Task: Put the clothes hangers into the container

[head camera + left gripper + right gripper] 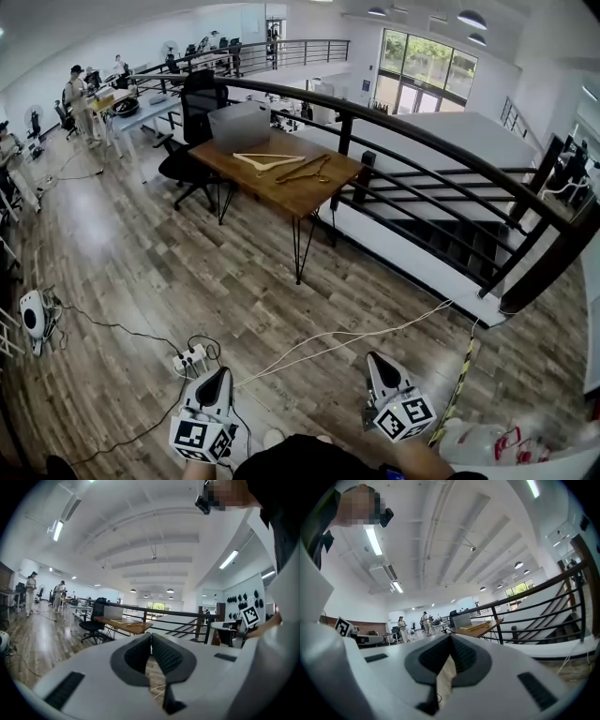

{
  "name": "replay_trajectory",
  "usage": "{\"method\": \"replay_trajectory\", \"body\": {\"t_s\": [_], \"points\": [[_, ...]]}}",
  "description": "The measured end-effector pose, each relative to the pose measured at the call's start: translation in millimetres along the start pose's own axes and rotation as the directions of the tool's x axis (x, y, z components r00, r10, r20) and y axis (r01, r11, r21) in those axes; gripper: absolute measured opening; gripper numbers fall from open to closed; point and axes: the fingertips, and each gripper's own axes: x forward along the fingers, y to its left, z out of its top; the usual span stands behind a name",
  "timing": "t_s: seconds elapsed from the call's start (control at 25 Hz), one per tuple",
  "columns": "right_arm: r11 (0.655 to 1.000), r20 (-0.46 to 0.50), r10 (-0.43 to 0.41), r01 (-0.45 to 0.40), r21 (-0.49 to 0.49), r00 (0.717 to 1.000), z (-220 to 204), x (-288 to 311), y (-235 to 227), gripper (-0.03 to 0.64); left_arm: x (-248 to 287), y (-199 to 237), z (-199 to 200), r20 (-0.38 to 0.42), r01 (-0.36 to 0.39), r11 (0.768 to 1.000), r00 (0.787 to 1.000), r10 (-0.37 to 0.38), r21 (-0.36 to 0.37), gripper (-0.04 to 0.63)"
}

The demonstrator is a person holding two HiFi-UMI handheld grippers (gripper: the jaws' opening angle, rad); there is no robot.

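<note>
1. The left gripper (151,638), white with dark ribbed pads, has its jaws pressed together with nothing between them. It is held low in front of the person, well apart from the brown wooden table (281,192).
2. The right gripper (451,640), of the same make, is closed tight and empty too. It sits beside the left one, just as far from the table.
3. A pale wooden clothes hanger (267,161) lies flat near the middle of the tabletop.
4. Just beside it, toward the table's right edge, lies a darker brown wooden hanger (307,171). At this range it may be two overlapping.
5. A grey translucent plastic container (241,125) stands on the far end of the table. It is near the hangers, and both hangers lie outside it on the bare top.
6. A black office chair (192,117) stands at the table's far left corner.
7. A black metal railing (427,141) runs close along the table's right side.
8. On the wood-plank floor (169,262) between the table and the grippers lie a white power strip (190,358) and a long white cable (361,335).
9. People (77,98) stand at desks well beyond the table, to its left.
</note>
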Motion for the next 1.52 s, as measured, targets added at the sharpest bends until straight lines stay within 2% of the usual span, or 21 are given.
{"method": "replay_trajectory", "body": {"t_s": [0.12, 0.28, 0.32, 0.36, 0.4, 0.44, 0.52, 0.68, 1.16, 1.36, 1.52], "points": [[1.0, 0.003, 0.006, -0.006, 0.004, 1.0, 0.5, 0.0, 0.8, 0.013, -0.2, 0.7, 1.4, 0.013, 0.004, 1.0, 1.0, -0.004, 0.002, 0.017], [0.999, 0.013, 0.051, -0.051, 0.005, 0.999, 2.1, 3.0, 9.2, 0.21, 0.3, 2.7, 8.5, 0.059, 0.03, 0.999, 0.998, -0.029, -0.027, 0.03], [0.999, 0.021, 0.054, -0.054, 0.002, 0.998, 3.5, 4.1, 11.2, 0.245, 0.8, 2.9, 11.0, 0.071, 0.041, 0.999, 0.997, -0.039, -0.035, 0.092], [0.998, 0.026, 0.055, -0.054, -0.007, 0.998, 4.7, 5.8, 13.4, 0.28, 1.6, 3.8, 13.1, 0.079, 0.048, 0.998, 0.996, -0.044, -0.04, 0.187], [0.998, 0.028, 0.053, -0.053, -0.02, 0.998, 5.8, 8.1, 15.9, 0.326, 2.4, 5.9, 15.2, 0.086, 0.047, 0.998, 0.995, -0.043, -0.044, 0.243], [0.998, 0.028, 0.051, -0.05, -0.036, 0.998, 6.8, 10.9, 18.6, 0.377, 3.1, 9.0, 17.4, 0.093, 0.039, 0.998, 0.995, -0.035, -0.047, 0.277], [0.997, 0.022, 0.049, -0.048, -0.064, 0.999, 9.1, 16.7, 24.2, 0.428, 4.4, 15.8, 21.7, 0.106, 0.022, 0.998, 0.994, -0.016, -0.053, 0.298], [0.995, 0.025, 0.064, -0.062, -0.075, 0.998, 11.9, 23.9, 34.8, 0.425, 5.4, 24.6, 25.5, 0.107, 0.019, 0.999, 0.994, -0.014, -0.048, 0.314], [0.998, 0.016, 0.038, -0.037, -0.046, 0.999, 0.3, 61.8, 71.3, 0.405, -1.2, 78.0, 30.4, 0.089, 0.052, 0.998, 0.995, -0.048, -0.041, 0.321], [0.999, 0.0, 0.042, -0.042, 0.001, 0.999, -6.7, 86.1, 74.3, 0.388, 2.1, 104.2, 33.8, 0.1, 0.031, 0.998, 0.995, -0.025, -0.06, 0.32], [0.997, -0.025, 0.075, -0.076, -0.004, 0.997, -8.9, 113.1, 72.9, 0.388, 11.7, 123.2, 36.6, 0.102, -0.004, 0.998, 0.995, 0.01, -0.068, 0.321]]}}
